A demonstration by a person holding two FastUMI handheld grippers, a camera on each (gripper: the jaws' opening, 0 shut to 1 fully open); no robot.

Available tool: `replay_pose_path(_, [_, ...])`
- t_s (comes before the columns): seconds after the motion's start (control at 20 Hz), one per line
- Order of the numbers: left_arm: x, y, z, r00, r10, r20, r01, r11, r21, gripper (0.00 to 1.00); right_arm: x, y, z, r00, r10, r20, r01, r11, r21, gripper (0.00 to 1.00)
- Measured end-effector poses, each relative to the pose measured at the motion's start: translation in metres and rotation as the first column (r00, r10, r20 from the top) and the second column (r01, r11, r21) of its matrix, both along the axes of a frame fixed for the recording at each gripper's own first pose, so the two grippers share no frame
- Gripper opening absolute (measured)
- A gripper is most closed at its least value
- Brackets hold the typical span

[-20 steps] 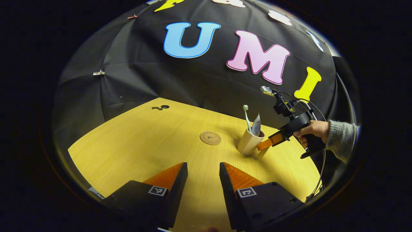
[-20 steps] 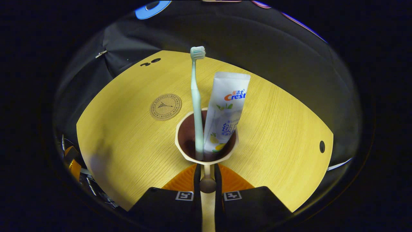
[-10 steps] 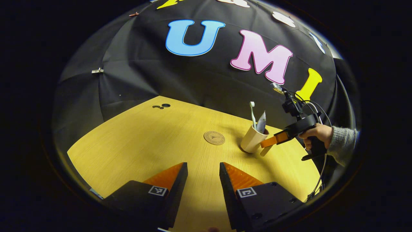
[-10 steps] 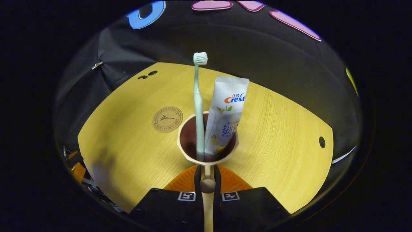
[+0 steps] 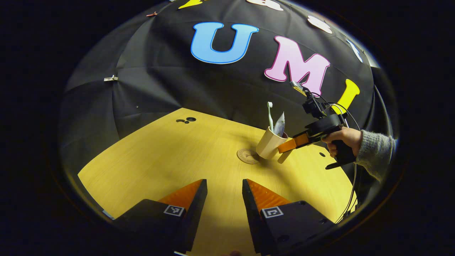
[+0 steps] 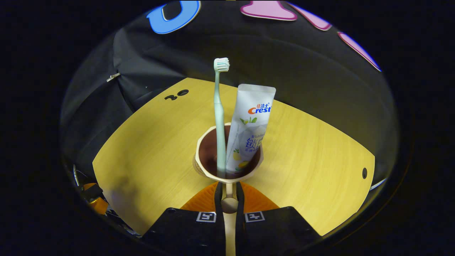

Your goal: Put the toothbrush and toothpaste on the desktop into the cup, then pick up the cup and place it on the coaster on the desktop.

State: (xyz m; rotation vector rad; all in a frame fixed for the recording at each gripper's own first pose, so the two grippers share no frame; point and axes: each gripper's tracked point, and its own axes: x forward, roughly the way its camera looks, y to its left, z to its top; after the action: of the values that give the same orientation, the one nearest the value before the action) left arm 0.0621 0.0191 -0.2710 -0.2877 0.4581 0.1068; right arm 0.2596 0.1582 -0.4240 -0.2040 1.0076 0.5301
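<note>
A beige cup [image 5: 268,144] with a dark inside [image 6: 229,153] holds a pale green toothbrush [image 6: 219,117] and a white toothpaste tube [image 6: 250,128], both standing upright in it. My right gripper [image 6: 229,193] is shut on the cup's handle. From the left gripper view, the right gripper [image 5: 289,145], held by a hand [image 5: 341,138], carries the cup tilted, its base over the right edge of the round cork coaster [image 5: 247,156]. Whether the base touches the coaster I cannot tell. My left gripper [image 5: 224,188] hangs open over the near desktop, nothing between its fingers.
The wooden desktop [image 5: 160,160] has small cable holes at the back left [image 5: 188,120] and one at the right [image 6: 364,173]. Black cloth walls close the booth behind. Cables trail from the right gripper [image 5: 350,117].
The right gripper has lifted the cup and carried it left toward the coaster. In the right gripper view the coaster has slid behind the cup. The left gripper stays open.
</note>
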Motion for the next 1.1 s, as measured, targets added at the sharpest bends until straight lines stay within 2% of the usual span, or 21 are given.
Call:
replay_pose_path(0.35, [-0.002, 0.027, -0.009, 0.998, 0.049, -0.026, -0.05, 0.998, -0.034, 0.64, 0.008, 0.046, -0.029, 0.998, 0.046, -0.032, -0.047, 0.999, -0.028, 0.14])
replay_pose_path(0.75, [0.003, 0.033, -0.014, 0.998, 0.057, -0.039, -0.059, 0.997, -0.046, 0.65, 0.007, 0.047, -0.036, 0.998, 0.041, -0.042, -0.043, 0.997, -0.058, 0.15])
replay_pose_path(1.0, [0.006, 0.03, -0.005, 0.998, 0.056, -0.027, -0.057, 0.998, -0.034, 0.65, 0.004, 0.041, -0.033, 0.999, 0.007, -0.047, -0.009, 0.998, -0.054, 0.34])
replay_pose_path(1.05, [0.005, 0.029, -0.004, 0.998, 0.052, -0.026, -0.053, 0.998, -0.031, 0.65, 0.003, 0.042, -0.03, 0.999, 0.0, -0.043, -0.001, 0.999, -0.04, 0.47])
replay_pose_path(1.1, [0.005, 0.027, -0.003, 0.999, 0.048, -0.025, -0.049, 0.998, -0.027, 0.65, 0.003, 0.041, -0.025, 0.999, -0.008, -0.035, 0.007, 1.0, -0.029, 0.46])
